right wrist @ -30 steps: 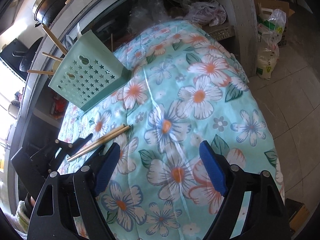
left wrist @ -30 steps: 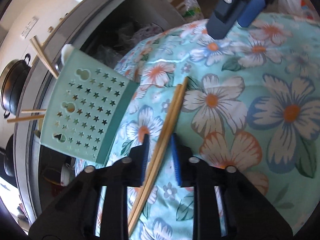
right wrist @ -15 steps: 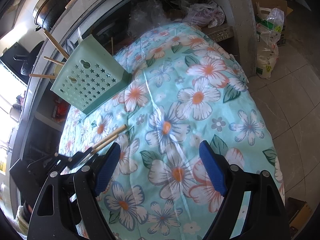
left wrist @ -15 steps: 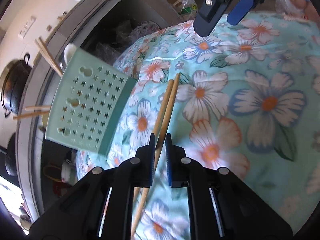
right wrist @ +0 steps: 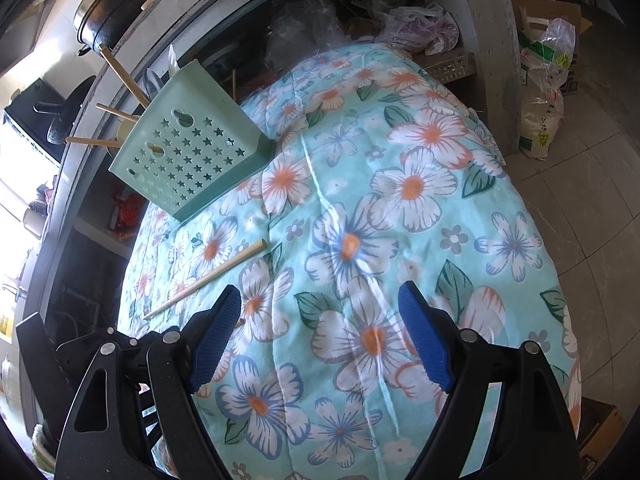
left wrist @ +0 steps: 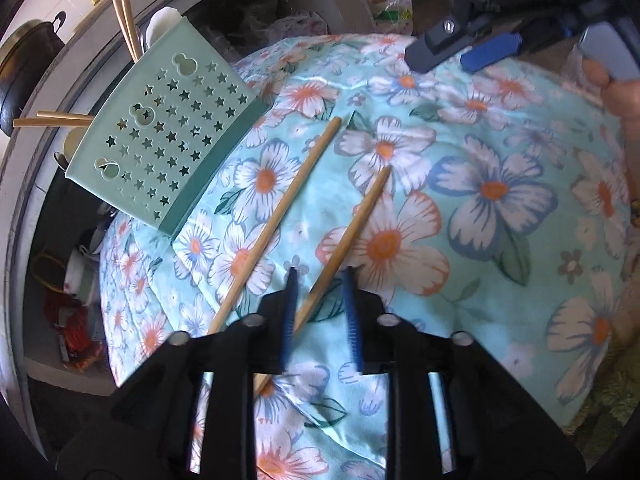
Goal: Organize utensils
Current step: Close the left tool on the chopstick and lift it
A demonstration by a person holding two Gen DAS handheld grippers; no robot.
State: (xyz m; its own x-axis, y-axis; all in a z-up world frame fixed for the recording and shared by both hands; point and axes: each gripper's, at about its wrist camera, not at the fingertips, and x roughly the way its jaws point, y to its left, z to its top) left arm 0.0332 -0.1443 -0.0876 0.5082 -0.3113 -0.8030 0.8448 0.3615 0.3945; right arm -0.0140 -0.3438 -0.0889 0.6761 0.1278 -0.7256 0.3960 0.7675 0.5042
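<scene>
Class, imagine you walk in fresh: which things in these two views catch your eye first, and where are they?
The floral cloth fills both views. On it, near the left gripper, lie two chopsticks: one flat beside it, the other running between its parted fingers. At the far left edge stands a mint holder punched with stars, more chopsticks poking out.

Two wooden chopsticks (left wrist: 280,216) apart on cloth

Hidden from me: lower end of the chopstick (left wrist: 352,224) between my left gripper's (left wrist: 320,276) pads, behind its frame. Holder (right wrist: 188,152) interior unseen. Right gripper (left wrist: 464,46) cut off ahead, top edge.
</scene>
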